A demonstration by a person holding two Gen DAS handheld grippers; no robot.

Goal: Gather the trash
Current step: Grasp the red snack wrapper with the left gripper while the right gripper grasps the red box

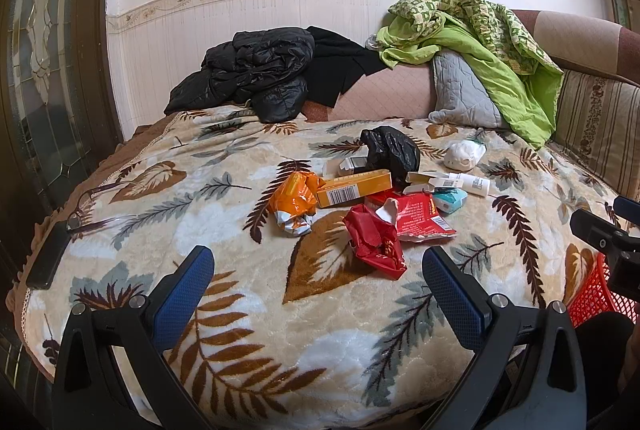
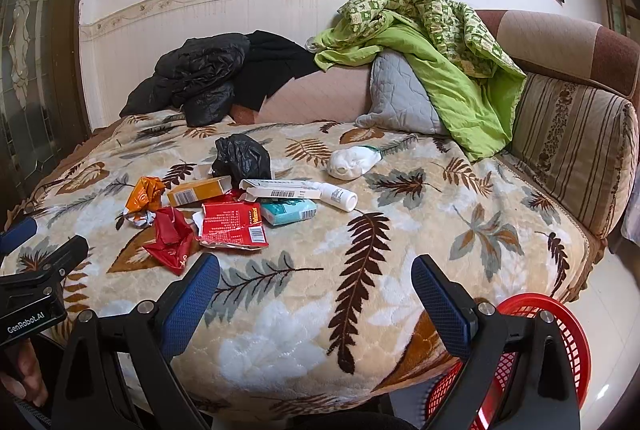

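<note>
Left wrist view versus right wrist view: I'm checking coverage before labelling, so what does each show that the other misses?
Only the left wrist view shows the eyeglasses near the bed's left edge and the dark flat object beside them. Only the right wrist view shows the red basket nearly whole on the floor, the floor tiles, and a hand holding the left gripper. Both show the trash pile, including the crumpled red wrapper, the orange box, the black bag, and the leaf-print blanket. The right gripper is open, like the left.
</note>
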